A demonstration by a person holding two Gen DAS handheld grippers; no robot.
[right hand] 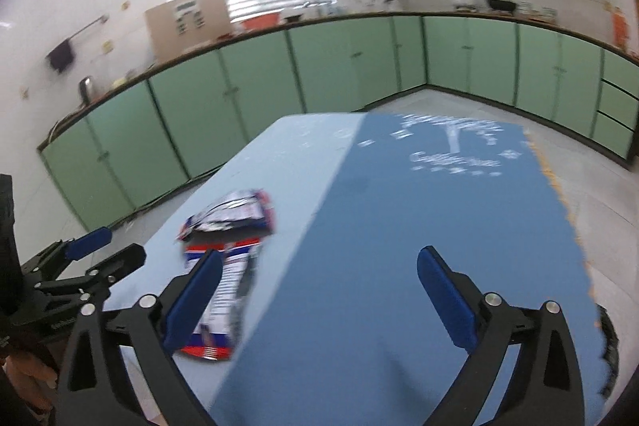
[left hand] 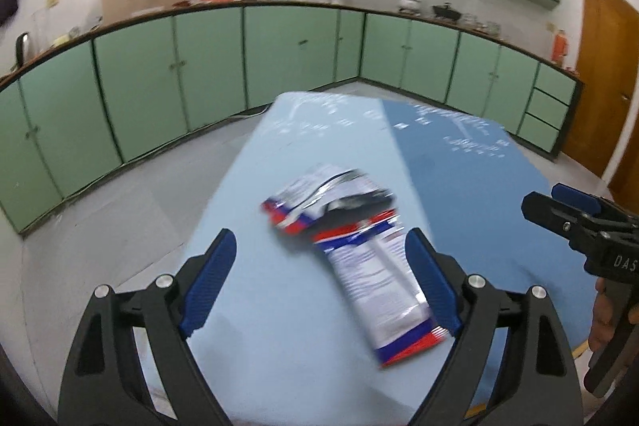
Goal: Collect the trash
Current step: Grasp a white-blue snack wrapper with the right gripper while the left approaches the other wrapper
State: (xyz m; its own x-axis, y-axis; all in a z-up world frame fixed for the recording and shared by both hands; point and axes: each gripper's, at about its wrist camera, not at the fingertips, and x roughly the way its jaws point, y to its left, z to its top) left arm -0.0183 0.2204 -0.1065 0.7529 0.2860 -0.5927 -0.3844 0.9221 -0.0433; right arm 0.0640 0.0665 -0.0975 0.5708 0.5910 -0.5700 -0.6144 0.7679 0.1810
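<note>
Two empty snack wrappers lie on the blue table (left hand: 279, 326). A flat white, red and blue wrapper (left hand: 383, 286) lies near me; a crumpled silver, red and blue one (left hand: 323, 198) lies just beyond, touching it. My left gripper (left hand: 321, 266) is open above the table, its right finger over the flat wrapper's edge. My right gripper (right hand: 319, 286) is open over the darker blue half, with the flat wrapper (right hand: 223, 298) beside its left finger and the crumpled wrapper (right hand: 235, 214) further off. Each gripper shows in the other's view, the right one (left hand: 575, 214) and the left one (right hand: 88, 254).
The table (right hand: 399, 226) is light blue on the left and dark blue with white print on the right. Grey floor lies around it. Green cabinets (left hand: 199, 66) with a cluttered counter run along the far walls. A wooden door (left hand: 603, 74) stands at the right.
</note>
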